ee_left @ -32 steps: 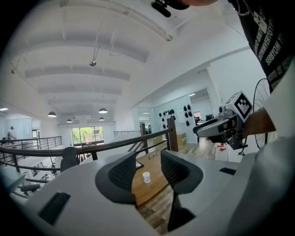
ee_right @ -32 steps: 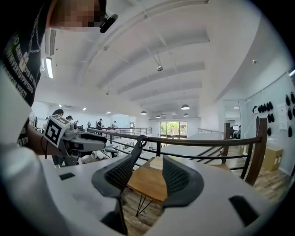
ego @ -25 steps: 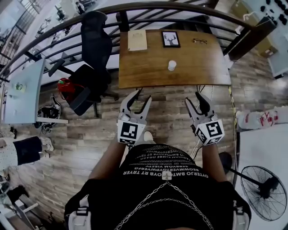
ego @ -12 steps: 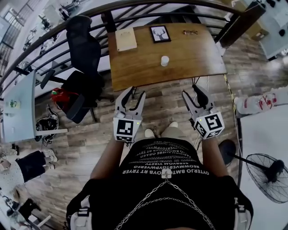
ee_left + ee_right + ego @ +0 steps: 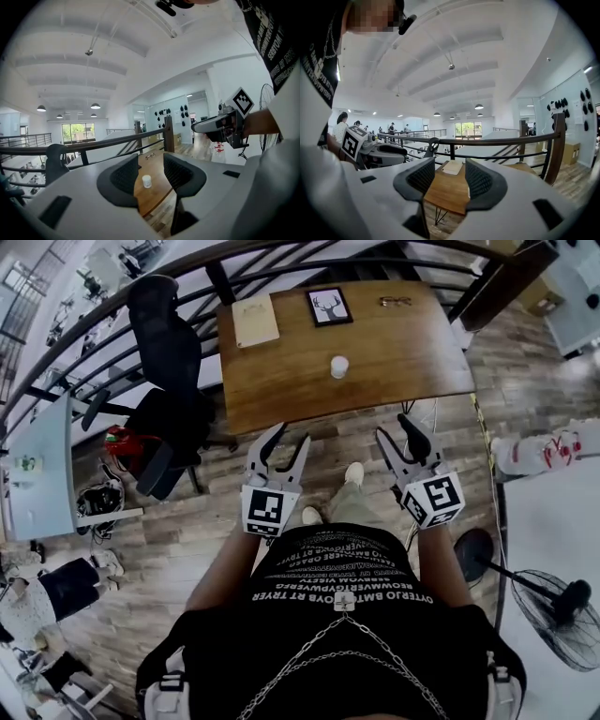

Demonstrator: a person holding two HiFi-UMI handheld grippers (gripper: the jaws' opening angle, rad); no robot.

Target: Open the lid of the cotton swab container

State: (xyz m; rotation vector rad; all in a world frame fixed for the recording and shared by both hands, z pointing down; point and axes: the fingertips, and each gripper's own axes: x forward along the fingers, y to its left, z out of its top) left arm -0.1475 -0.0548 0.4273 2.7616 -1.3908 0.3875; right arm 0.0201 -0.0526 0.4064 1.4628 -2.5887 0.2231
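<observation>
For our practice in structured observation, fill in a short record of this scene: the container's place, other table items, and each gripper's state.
Container: small white cotton swab container, upright on the wooden table
Also on table: framed picture, notepad, glasses
Left gripper: open, empty, over the floor short of the table
Right gripper: open, empty, also short of the table
Task stage: container untouched
</observation>
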